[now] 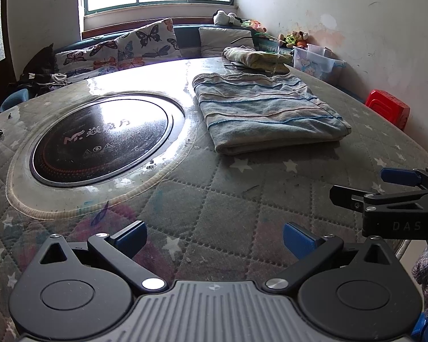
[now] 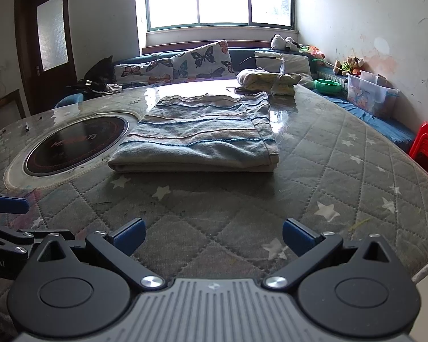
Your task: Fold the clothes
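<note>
A blue-grey striped garment (image 1: 268, 111) lies folded into a flat rectangle on the quilted star-pattern table cover (image 1: 214, 199); it also shows in the right wrist view (image 2: 199, 136). My left gripper (image 1: 214, 239) is open and empty, low over the near part of the table, well short of the garment. My right gripper (image 2: 212, 235) is open and empty, also near the front edge. Each gripper shows at the edge of the other's view: the right gripper (image 1: 385, 191), the left gripper (image 2: 5, 208).
A round black induction hob (image 1: 100, 139) is set into the table left of the garment. A second pile of cloth (image 1: 256, 58) lies at the far edge. Behind are a sofa with butterfly cushions (image 1: 145, 42), a plastic box (image 1: 316, 59) and a red stool (image 1: 388, 107).
</note>
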Demonstrator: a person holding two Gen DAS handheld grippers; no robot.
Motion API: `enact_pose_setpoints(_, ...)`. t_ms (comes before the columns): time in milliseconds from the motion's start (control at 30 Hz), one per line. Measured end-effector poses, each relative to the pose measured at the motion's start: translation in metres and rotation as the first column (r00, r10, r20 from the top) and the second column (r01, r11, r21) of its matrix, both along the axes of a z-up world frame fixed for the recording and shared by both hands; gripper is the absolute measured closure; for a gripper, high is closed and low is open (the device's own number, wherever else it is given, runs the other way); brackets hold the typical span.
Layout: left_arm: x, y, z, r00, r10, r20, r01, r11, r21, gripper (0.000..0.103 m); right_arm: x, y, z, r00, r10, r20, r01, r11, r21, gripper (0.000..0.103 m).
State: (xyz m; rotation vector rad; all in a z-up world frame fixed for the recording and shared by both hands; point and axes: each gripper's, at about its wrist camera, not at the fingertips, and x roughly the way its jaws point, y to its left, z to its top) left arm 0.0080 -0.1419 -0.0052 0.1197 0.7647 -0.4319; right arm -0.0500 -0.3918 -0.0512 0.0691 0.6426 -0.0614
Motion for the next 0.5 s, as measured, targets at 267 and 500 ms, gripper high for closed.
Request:
enact_pose_setpoints(267,-0.001,-0.0012,0.0005,1.0,-0.004,0.005,0.004,1.0,-0.001,0.0,0.0,0.0018,-0.0002,1.0,0.007,0.0,-0.007,1.0,0.003,0.0)
enact_pose_setpoints(500,-0.0012,-0.0017,0.0011,1.0,-0.009,0.01,0.009,1.0,-0.007,0.0,-0.0003,0.003,0.0008,1.0,0.013,0.004,-0.013,1.0,0.007,0.0)
